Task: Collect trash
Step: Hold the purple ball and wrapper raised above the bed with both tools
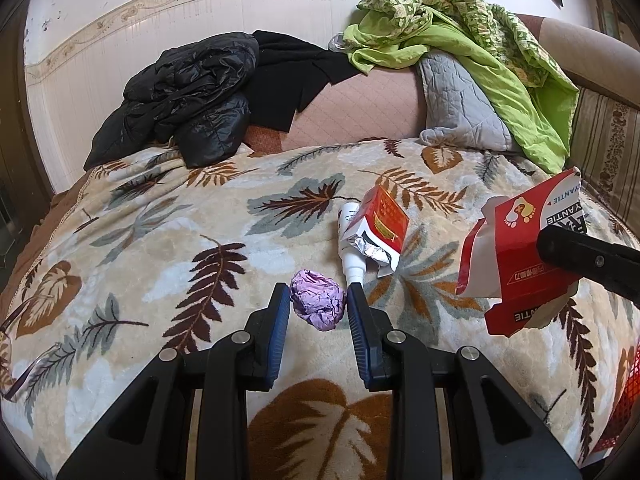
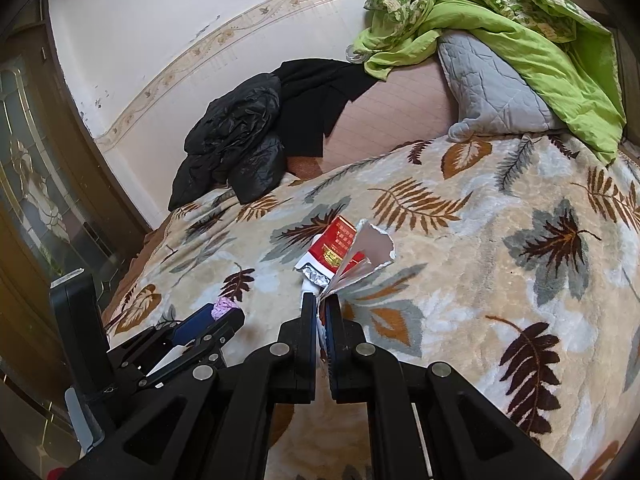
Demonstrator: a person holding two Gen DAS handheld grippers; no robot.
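- Fleece blanket (image 1: 160, 240) with a printed pattern of brown, grey and rust leaves covers the whole middle of both views; its pile looks thick and soft.
- Left gripper (image 1: 319, 296), at bottom centre of the left wrist view, has its blue ribbed pads on either side of a crumpled purple wrapper (image 1: 319, 305). The pads sit right at the wad's sides, though firm pressure cannot be told.
- Right gripper (image 2: 319, 308), at bottom centre of its own view, has its jaws pressed together on a torn red carton (image 1: 528, 256), flattened, with a ragged foil-lined edge. In the right wrist view only that thin edge (image 2: 362, 256) shows; the left wrist view, at its right edge, shows the printed red face.
- Just above the purple wad lie a red cigarette pack (image 1: 380, 224) with crinkled silver foil spilling out, and a white plastic tube (image 1: 350, 240) partly under it.
- Upper left holds a shiny black puffer jacket (image 1: 188, 96); upper right a rumpled green quilt (image 1: 480, 40) over a grey quilted pillow (image 1: 460, 104).
- Only the left wrist view shows eyeglasses (image 1: 24, 336) at its lower left; only the right wrist view shows a wooden door (image 2: 40, 168) with patterned glass.
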